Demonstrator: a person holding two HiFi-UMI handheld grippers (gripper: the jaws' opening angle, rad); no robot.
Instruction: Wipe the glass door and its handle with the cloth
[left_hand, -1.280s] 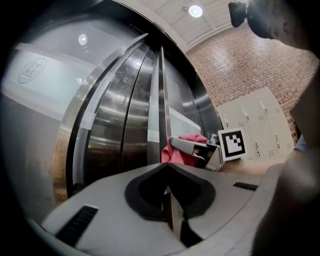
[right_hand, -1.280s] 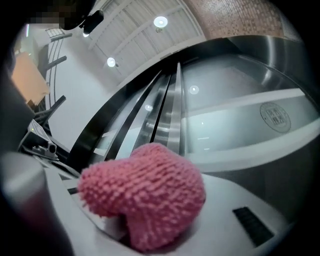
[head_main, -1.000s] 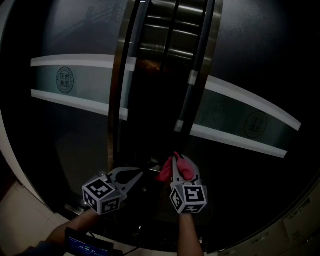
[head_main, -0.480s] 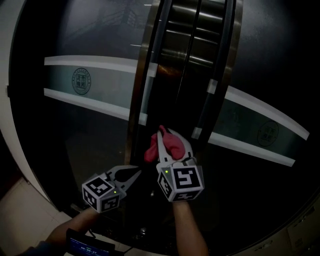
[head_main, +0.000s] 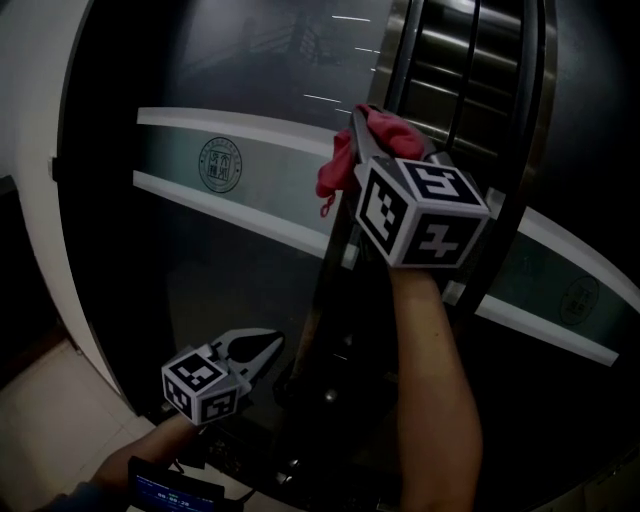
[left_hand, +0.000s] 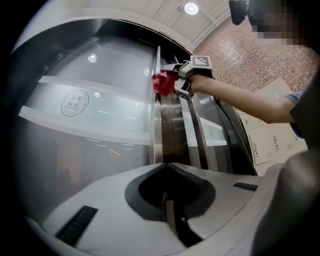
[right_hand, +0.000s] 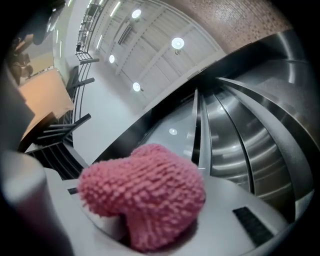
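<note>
Pink cloth (head_main: 336, 170) in right gripper (head_main: 368, 124), emblem (head_main: 220, 165) illegible

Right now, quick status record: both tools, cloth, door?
left tool: shut, empty, held low
right tool: shut on pink cloth, raised at arm's length
cloth position: at the metal edge strip of the glass door, level with the frosted band
cloth contact with door: cannot tell
</note>
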